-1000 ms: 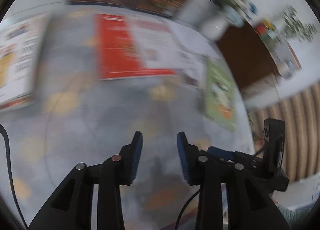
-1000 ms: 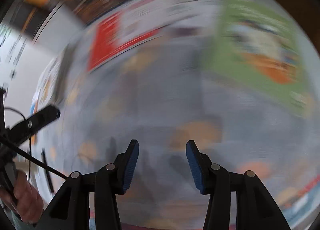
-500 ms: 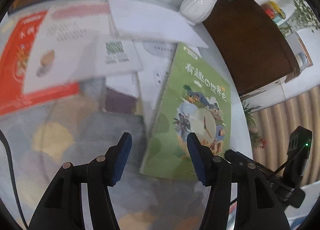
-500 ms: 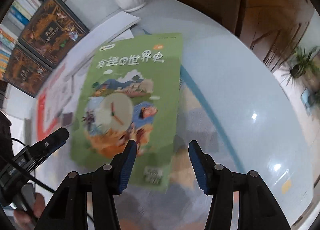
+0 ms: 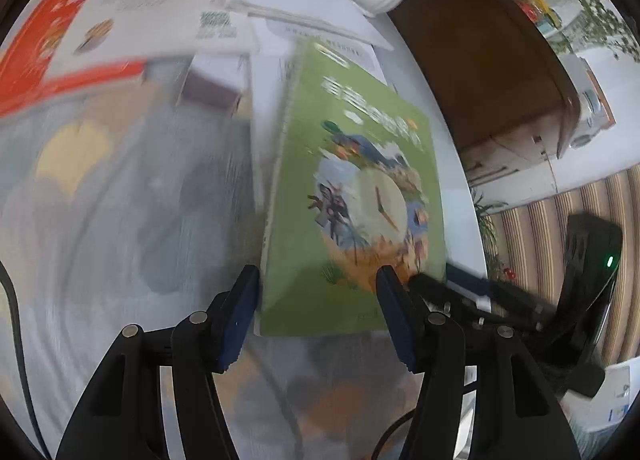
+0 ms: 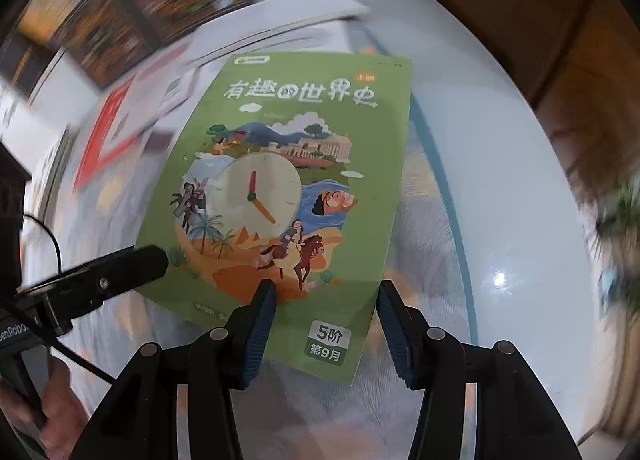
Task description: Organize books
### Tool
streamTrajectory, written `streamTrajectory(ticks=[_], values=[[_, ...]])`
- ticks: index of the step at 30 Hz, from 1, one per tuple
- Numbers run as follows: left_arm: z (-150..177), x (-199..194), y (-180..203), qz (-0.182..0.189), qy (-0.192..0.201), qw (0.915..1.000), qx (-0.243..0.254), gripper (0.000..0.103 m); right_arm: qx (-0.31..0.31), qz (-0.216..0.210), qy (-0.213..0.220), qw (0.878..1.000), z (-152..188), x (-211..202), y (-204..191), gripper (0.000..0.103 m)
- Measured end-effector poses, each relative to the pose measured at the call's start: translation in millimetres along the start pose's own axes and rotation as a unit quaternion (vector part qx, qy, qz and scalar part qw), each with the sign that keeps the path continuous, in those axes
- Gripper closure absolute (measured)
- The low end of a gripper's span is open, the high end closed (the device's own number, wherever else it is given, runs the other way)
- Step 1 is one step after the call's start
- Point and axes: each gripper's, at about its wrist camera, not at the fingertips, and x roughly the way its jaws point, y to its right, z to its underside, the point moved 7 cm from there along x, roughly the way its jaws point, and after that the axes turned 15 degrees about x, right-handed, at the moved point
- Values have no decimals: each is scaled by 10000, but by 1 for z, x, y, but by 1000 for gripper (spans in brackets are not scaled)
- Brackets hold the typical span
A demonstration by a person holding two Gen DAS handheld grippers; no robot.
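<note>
A thin green book lies closed and face up on the table, its cover showing a clock face, a rider on a horse, palm trees and white Chinese title lettering across the top. In the right wrist view its near edge points toward 6 o'clock and its top leans slightly toward 1 o'clock. At 10 o'clock from it lie a red-and-white book and several overlapping white booklets, all flat, the green book's far end resting over some of the white ones.
</note>
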Motion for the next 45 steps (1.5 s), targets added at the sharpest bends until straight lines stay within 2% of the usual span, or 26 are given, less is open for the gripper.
streamTrajectory(ticks=[3, 7, 10, 13, 15, 19, 20, 21, 22, 23, 24, 25, 28, 30, 33, 37, 38, 40, 42, 43, 45], values=[[35, -18, 1, -143, -21, 9999, -57, 47, -606, -54, -79, 9981, 23, -8, -17, 51], [86, -47, -13, -280, 66, 9979, -580, 47, -959, -440, -366, 9937, 49, -6, -47, 51], [119, -66, -33, -401, 100, 9927, -1129, 47, -1214, -793, -610, 9875, 69, 2, -78, 51], [140, -80, -54, -445, 325, 9844, -1668, 47, -1460, -975, -607, 9826, 79, 6, -101, 51], [143, -93, -65, -478, 583, 9788, -1906, 47, -1249, -1069, -573, 9847, 78, 8, -107, 51], [138, -98, -70, -772, 679, 9781, -1807, 51, -1162, -804, -266, 9896, 71, 2, -99, 52], [138, -95, -69, -730, 687, 9785, -1805, 53, -1196, -794, -222, 9894, 70, 1, -98, 54], [140, -91, -67, -755, 651, 9786, -1803, 55, -1211, -827, -233, 9889, 71, 1, -98, 61], [139, -89, -67, -870, 610, 9788, -1753, 59, -1220, -840, -256, 9886, 73, 1, -97, 66], [136, -84, -66, -968, 580, 9792, -1684, 64, -1243, -811, -251, 9886, 76, 2, -98, 69], [137, -82, -65, -1099, 544, 9799, -1571, 76, -1292, -780, -251, 9882, 81, 3, -99, 71], [139, -82, -63, -1167, 521, 9801, -1520, 79, -1337, -720, -230, 9881, 84, 3, -98, 71], [144, -84, -67, -1083, 605, 9785, -1647, 79, -1527, -641, -136, 9861, 89, 1, -96, 71], [144, -85, -70, -987, 627, 9768, -1794, 79, -1417, -743, -223, 9869, 88, 1, -91, 71], [145, -86, -68, -1038, 567, 9768, -1785, 79, -1153, -779, -300, 9898, 86, 4, -85, 71], [142, -82, -61, -1050, 438, 9799, -1636, 68, -1221, -885, -395, 9878, 89, 4, -88, 67], [141, -82, -62, -1048, 435, 9793, -1674, 68, -1193, -917, -415, 9877, 89, 4, -87, 67], [140, -86, -63, -844, 581, 9779, -1823, 68, -986, -1086, -538, 9877, 87, 7, -84, 67], [142, -101, -64, -234, 1029, 9711, -2139, 68, -689, -1350, -716, 9859, 82, 8, -76, 67], [142, -111, -65, 210, 1340, 9630, -2327, 68, -530, -1512, -817, 9837, 80, 9, -72, 67], [143, -125, -68, 1220, 1886, 9344, -2765, 68, -297, -1763, -948, 9793, 78, 9, -66, 67]])
